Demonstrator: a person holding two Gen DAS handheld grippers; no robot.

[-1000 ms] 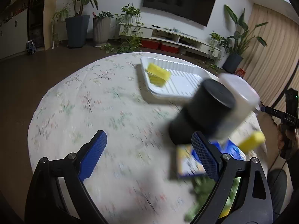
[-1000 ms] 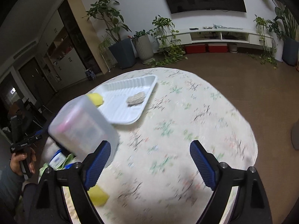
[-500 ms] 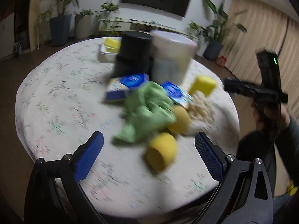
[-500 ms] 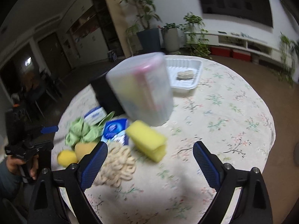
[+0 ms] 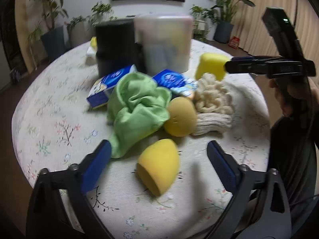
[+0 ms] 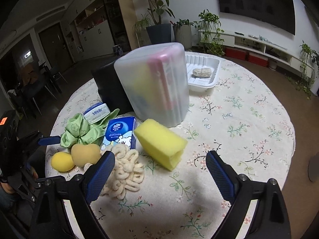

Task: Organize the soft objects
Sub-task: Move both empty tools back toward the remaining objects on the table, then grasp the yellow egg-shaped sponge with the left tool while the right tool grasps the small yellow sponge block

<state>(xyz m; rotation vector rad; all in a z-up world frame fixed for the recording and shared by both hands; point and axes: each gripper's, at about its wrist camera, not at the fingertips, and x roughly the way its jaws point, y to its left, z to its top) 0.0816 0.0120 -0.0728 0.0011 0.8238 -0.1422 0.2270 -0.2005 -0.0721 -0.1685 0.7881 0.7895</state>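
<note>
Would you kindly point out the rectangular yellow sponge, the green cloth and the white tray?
rectangular yellow sponge (image 6: 159, 142), right wrist view, top face.
green cloth (image 5: 137, 107), left wrist view, crumpled middle.
white tray (image 6: 216, 69), right wrist view, right rim.

"Vinda" in blue on the white end of the upper tissue pack (image 6: 97, 112), which rests against the green cloth (image 6: 79, 132). "Vinda" in white inside a round emblem on the blue tissue pack (image 6: 119, 134); the smaller line beneath it is too fine to read, possibly Chinese characters. In the left wrist view the print on both packs is blurred beyond reading.
</note>
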